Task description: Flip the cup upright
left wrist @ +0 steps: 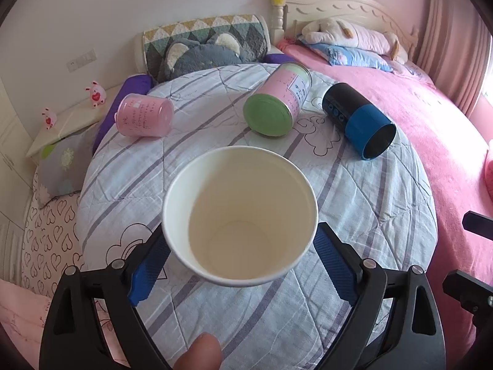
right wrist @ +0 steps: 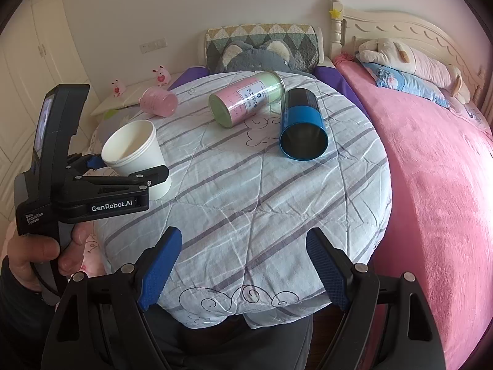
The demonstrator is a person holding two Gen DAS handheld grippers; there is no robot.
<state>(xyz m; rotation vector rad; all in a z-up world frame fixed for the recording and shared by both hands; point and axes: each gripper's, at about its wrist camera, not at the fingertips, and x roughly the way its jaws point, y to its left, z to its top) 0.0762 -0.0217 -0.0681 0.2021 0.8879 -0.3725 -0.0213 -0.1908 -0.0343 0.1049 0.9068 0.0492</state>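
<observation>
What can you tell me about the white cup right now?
The white cup is a plain paper-looking cup with a rolled rim, tapering to a narrower base. It is empty and clean inside, the round bottom visible in the left wrist view. It is held nearly upright, mouth up and tilted slightly, at the near left edge of the quilt. The left gripper is shut on its wall below the rim, a blue pad on each side. Whether its base touches the quilt cannot be told.

A round table with a striped cloth

On the table (right wrist: 246,200) lie a pink cup (right wrist: 160,101), a pink and green can (right wrist: 243,101) and a blue can (right wrist: 302,126), all on their sides.
</observation>
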